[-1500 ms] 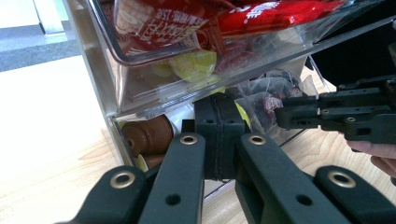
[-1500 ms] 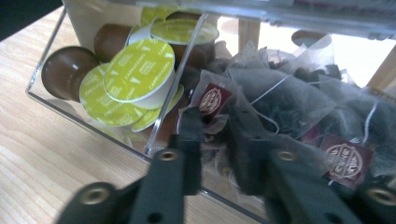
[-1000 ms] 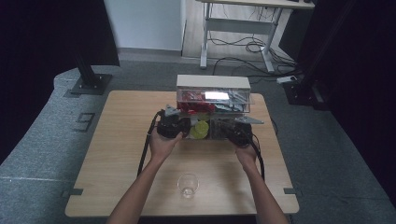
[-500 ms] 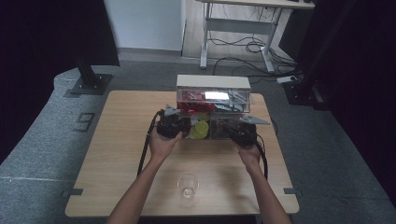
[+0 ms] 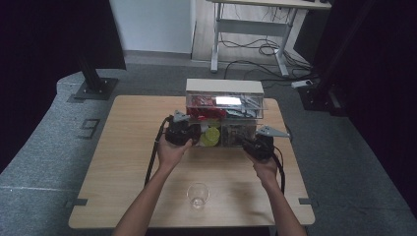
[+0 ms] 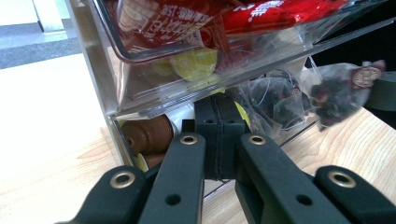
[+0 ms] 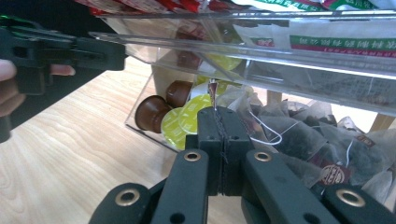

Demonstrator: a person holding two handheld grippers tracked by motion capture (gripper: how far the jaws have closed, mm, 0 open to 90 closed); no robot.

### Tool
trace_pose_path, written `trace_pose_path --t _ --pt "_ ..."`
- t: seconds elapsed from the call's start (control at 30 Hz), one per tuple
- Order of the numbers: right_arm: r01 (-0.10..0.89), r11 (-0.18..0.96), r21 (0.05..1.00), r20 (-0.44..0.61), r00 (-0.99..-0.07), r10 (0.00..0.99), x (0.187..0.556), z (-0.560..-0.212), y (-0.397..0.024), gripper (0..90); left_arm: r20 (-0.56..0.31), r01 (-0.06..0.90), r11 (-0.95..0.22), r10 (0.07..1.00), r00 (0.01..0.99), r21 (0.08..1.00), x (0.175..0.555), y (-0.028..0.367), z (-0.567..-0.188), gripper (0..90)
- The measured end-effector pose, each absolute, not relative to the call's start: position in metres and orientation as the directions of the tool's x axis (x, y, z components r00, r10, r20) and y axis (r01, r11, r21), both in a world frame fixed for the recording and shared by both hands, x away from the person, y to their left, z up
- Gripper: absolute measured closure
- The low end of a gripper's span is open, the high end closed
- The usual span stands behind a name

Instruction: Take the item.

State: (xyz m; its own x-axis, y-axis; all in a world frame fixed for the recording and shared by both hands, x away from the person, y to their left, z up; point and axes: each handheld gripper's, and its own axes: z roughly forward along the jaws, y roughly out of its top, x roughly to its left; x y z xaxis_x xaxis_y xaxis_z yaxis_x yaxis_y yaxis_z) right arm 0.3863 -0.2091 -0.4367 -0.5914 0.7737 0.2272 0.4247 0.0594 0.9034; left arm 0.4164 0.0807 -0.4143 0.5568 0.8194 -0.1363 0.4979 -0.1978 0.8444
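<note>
A clear acrylic two-tier organiser box was seen standing at the far middle of the light wooden table, with red snack packets stored in its upper tier. In the lower tier, brown and yellow-lidded coffee capsules were kept in the left compartment and mesh pyramid tea bags in the right one. The left gripper was held at the front of the capsule compartment, its black jaws pressed together with nothing seen between them. The right gripper was held at the front of the tea-bag compartment, its jaws also pressed together; a thin tea-bag string appeared at their tips, though whether it was pinched could not be told. A small clear drinking glass was left standing near the table's front edge, well apart from the box.
</note>
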Motion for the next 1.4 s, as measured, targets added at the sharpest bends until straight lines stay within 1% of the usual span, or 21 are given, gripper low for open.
trace_pose_path --t 0.23,0.9,1.4 --pt "0.422 0.048 0.905 0.241 -0.602 0.761 0.374 -0.437 -0.210 88.9 -0.139 0.504 -0.200 0.819 0.556 0.840 0.416 0.079 -0.415 90.0" --pt "0.374 0.050 0.926 0.221 -0.644 0.732 0.351 -0.431 -0.208 88.9 -0.129 0.501 -0.208 0.820 0.557 0.840 0.415 0.075 -0.414 90.0" --pt "0.373 0.044 0.927 0.230 -0.657 0.718 0.342 -0.439 -0.206 88.9 -0.129 0.504 -0.208 0.822 0.555 0.838 0.416 0.076 -0.414 90.0"
